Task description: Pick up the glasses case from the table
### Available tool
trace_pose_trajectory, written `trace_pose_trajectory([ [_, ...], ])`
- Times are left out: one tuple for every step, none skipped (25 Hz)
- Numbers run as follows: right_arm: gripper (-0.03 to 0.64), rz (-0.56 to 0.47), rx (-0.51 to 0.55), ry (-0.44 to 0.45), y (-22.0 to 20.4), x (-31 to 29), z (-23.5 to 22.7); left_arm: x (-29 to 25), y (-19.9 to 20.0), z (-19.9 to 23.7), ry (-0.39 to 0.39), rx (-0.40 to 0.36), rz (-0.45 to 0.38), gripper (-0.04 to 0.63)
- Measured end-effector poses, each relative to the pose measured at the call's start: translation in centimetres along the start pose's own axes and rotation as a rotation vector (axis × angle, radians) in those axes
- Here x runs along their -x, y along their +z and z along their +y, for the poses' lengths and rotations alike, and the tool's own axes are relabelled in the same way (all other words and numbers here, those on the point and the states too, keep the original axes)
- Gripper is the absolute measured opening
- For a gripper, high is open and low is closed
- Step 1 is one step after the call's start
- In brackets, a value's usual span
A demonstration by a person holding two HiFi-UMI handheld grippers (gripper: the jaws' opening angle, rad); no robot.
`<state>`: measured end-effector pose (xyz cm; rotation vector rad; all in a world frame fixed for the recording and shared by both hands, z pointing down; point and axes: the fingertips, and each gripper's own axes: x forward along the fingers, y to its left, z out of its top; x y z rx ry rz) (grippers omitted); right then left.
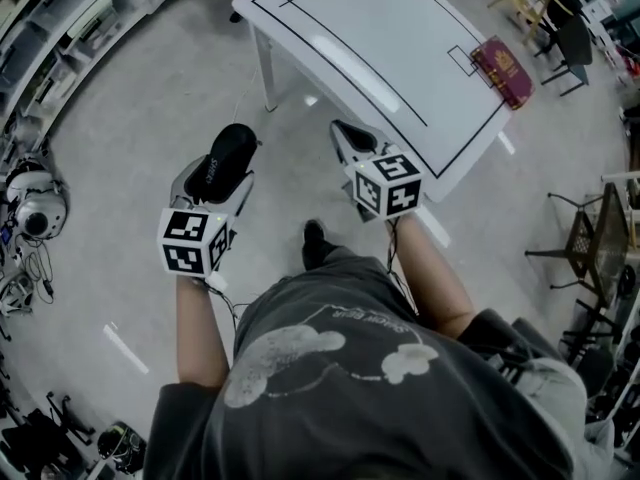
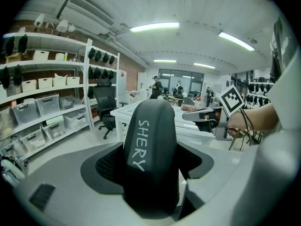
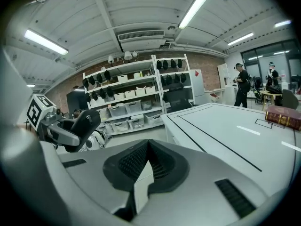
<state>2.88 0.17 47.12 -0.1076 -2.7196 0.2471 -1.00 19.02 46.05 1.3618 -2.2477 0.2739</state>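
A person seen from above holds both bare forearms forward, left forearm [image 1: 198,328] and right forearm [image 1: 430,278] roughly parallel and apart. Each hand carries a grey two-jaw gripper topped with a marker cube. Both grippers point forward and slightly down. The left gripper [image 1: 215,180] has its jaws wide, clamped on a black glasses case [image 1: 228,153]. The right gripper [image 1: 348,140] has its jaws closed together with nothing between them.

You wear a grey T-shirt [image 1: 330,388] (pale cloud print); your left tool [image 1: 218,180] and right tool [image 1: 350,140] carry black-and-white marker cubes [image 1: 195,241].
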Motion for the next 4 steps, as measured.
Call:
trace_pose_trajectory([
  [-0.002,-0.002,0.004,0.003,-0.1,0.4,1.1,1.0,-0.5,0.1,0.002,0.008,-0.002,0.336],
  [-0.002,-0.004,0.008,0.006,-0.2,0.8,2.2,2.1,-1.1,0.1,0.004,0.016,-0.004,0.336],
  [-0.002,-0.006,0.013,0.009,-0.4,1.2,3.3,3.1,-1.7,0.0,0.005,0.023,-0.006,0.336],
  [-0.002,-0.007,0.017,0.013,-0.5,1.6,4.3,4.1,-2.3,0.0,0.006,0.031,-0.007,0.336],
])
